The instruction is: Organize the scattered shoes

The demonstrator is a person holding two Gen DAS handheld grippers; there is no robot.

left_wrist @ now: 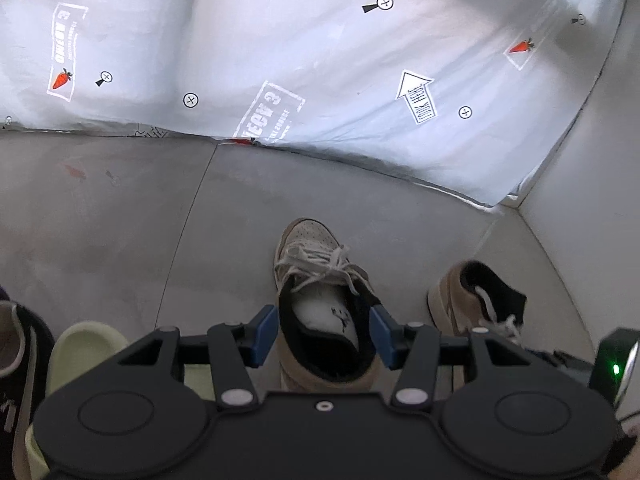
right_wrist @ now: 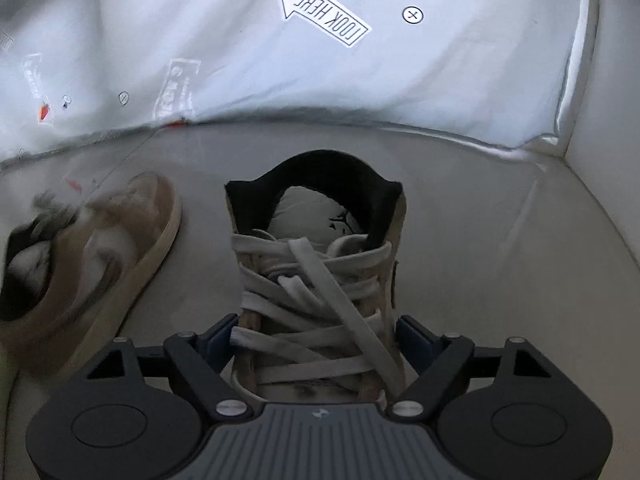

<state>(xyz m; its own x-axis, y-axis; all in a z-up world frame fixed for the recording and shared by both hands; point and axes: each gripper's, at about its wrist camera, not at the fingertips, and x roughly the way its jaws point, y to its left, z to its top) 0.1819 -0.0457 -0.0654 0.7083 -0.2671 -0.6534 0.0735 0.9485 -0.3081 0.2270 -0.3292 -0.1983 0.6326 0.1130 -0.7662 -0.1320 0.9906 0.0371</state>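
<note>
Two tan and white high-top sneakers with black collars stand on a grey floor. My left gripper (left_wrist: 323,334) has its blue pads against both sides of the collar of one sneaker (left_wrist: 320,280), whose toe points away. The other sneaker (left_wrist: 472,300) stands to its right. In the right wrist view my right gripper (right_wrist: 316,340) is shut on the laced middle of that second sneaker (right_wrist: 316,264), heel pointing away. The first sneaker (right_wrist: 92,256) shows blurred at the left.
A pale green slipper (left_wrist: 86,354) and a dark shoe (left_wrist: 16,360) lie at the lower left of the left wrist view. A white printed sheet (left_wrist: 320,48) hangs behind the floor. A white wall (left_wrist: 592,160) closes the right side.
</note>
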